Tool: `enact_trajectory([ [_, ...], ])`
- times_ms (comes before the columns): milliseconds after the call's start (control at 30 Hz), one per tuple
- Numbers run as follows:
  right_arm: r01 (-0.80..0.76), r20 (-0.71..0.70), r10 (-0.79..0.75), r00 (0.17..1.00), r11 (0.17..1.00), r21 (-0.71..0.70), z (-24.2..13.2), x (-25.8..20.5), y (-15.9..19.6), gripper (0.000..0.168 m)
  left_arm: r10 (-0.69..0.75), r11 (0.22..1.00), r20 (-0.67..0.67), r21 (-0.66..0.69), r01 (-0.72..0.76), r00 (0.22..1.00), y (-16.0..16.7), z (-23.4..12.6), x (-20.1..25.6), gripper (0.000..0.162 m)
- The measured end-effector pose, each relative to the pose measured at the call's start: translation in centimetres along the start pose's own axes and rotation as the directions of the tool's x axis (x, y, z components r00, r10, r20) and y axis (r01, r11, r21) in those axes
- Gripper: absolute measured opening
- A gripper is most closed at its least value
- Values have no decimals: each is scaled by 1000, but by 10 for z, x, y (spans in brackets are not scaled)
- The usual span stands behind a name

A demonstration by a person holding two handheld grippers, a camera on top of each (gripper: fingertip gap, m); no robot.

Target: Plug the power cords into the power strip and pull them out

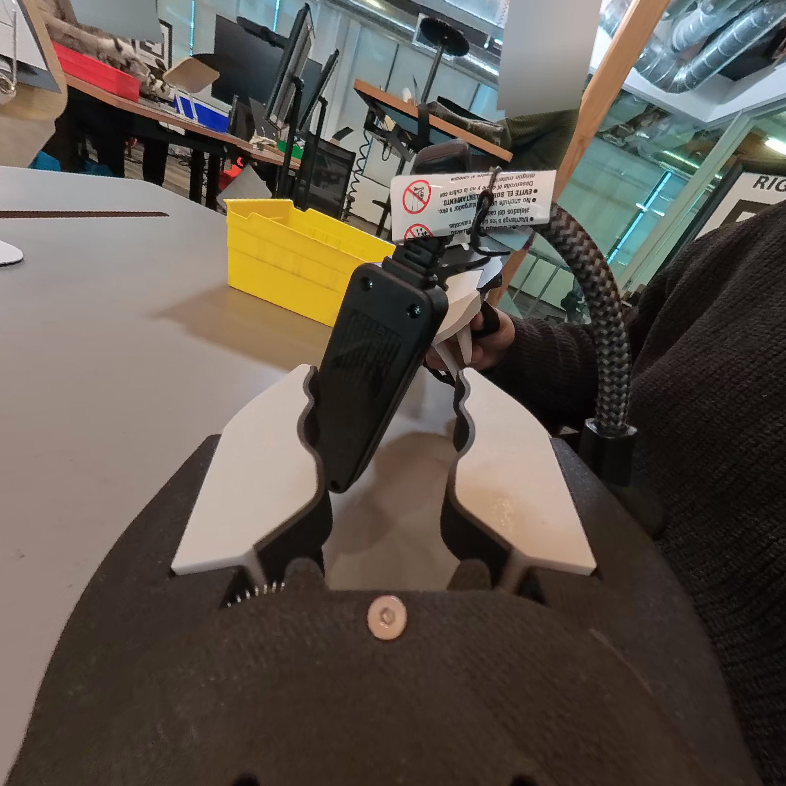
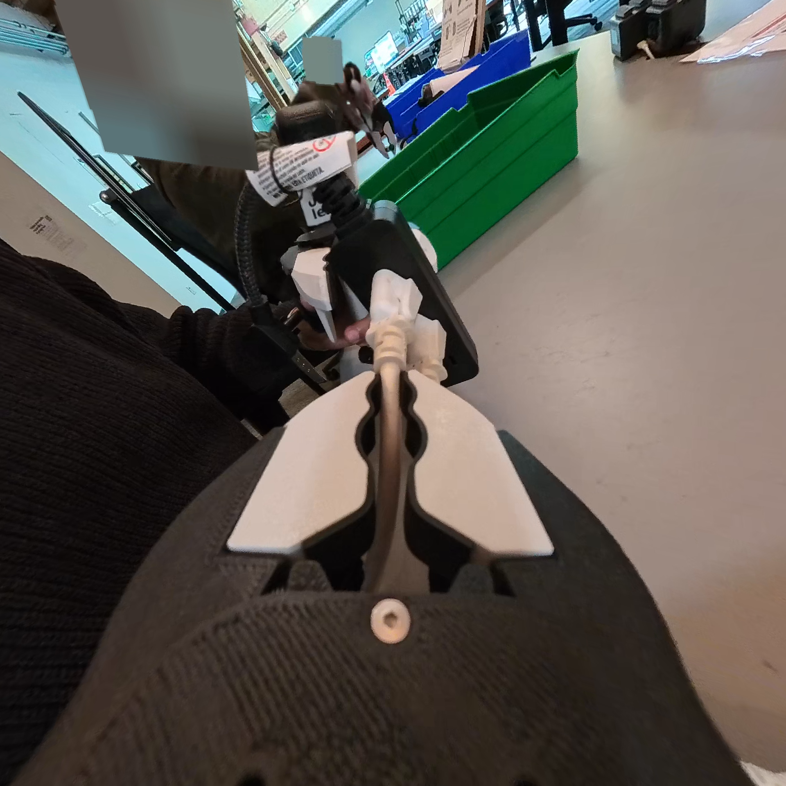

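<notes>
Left wrist view, gripper: the left gripper point(image 1: 385, 378) is standing with its white fingers apart, wider than the strip; only the left finger point(image 1: 272, 459) is touching it, so this is a prop, not a clamp.
Left wrist view, strip: the black plastic power strip point(image 1: 370, 374) is being held tilted above the grey table point(image 1: 106, 340), back face to the camera, its braided black-and-grey cable point(image 1: 595, 306) arching away to the right with a white warning tag point(image 1: 472, 204) tied on.
Left wrist view, surroundings: a yellow plastic bin point(image 1: 289, 259) is sitting well behind the strip; the person's dark knitted sleeve point(image 1: 701, 383) is filling the right side.
Right wrist view, gripper: the right gripper point(image 2: 389, 383) is pinching its fingers together on a thin white power cord point(image 2: 389, 446) running between them.
Right wrist view, plug: the white plug point(image 2: 393, 302) on that cord is sitting against the strip's socket face point(image 2: 425, 297); whether it is fully seated cannot be told. A second white plug point(image 2: 431, 348) is showing just beside it.
Right wrist view, surroundings: a green plastic bin point(image 2: 502, 170) is standing behind the strip, a blue bin point(image 2: 480, 68) farther back.
Progress: cords appear to be at the sockets, so plugging looks done or nearly done; the pulling-out step is seemingly in hand or next, and removing both plugs is still left.
</notes>
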State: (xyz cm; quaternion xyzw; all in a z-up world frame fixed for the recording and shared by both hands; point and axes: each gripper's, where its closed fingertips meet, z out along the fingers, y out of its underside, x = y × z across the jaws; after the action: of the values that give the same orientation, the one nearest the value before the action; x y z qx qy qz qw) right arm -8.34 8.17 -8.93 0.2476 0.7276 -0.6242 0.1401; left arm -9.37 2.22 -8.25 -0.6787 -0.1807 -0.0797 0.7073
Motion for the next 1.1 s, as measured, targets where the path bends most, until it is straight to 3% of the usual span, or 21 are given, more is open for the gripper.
enact_trajectory([
  [400, 52, -170, -69, 983, 993, -103, -16, 23, -22, 9, -124, 989, 23, 84, 122, 992, -11, -9, -13, 59],
  [567, 53, -233, -118, 965, 963, -266, -2, 41, -5, 9, -200, 980, 138, 51, 194, 970, -3, -18, -35, 56],
  [633, 97, -270, -200, 942, 932, -350, 3, 47, 0, 9, -198, 980, 237, 49, 192, 951, -4, -31, -48, 46],
  [700, 146, -293, -288, 912, 894, -424, 6, 50, -3, 8, -150, 988, 288, 67, 136, 946, -15, -44, -51, 47],
  [833, 215, -278, -431, 859, 796, -566, 15, 55, -8, 8, 64, 997, 401, 17, -77, 914, -42, -61, -46, 65],
  [1000, 269, -152, -531, 834, 630, -729, 40, 56, -10, 9, 365, 930, 451, -142, -339, 814, -58, -54, -26, 80],
  [1100, 305, -46, -582, 812, 490, -816, 57, 57, -13, 9, 608, 788, 472, -456, -413, 638, -40, -54, -51, 99],
])
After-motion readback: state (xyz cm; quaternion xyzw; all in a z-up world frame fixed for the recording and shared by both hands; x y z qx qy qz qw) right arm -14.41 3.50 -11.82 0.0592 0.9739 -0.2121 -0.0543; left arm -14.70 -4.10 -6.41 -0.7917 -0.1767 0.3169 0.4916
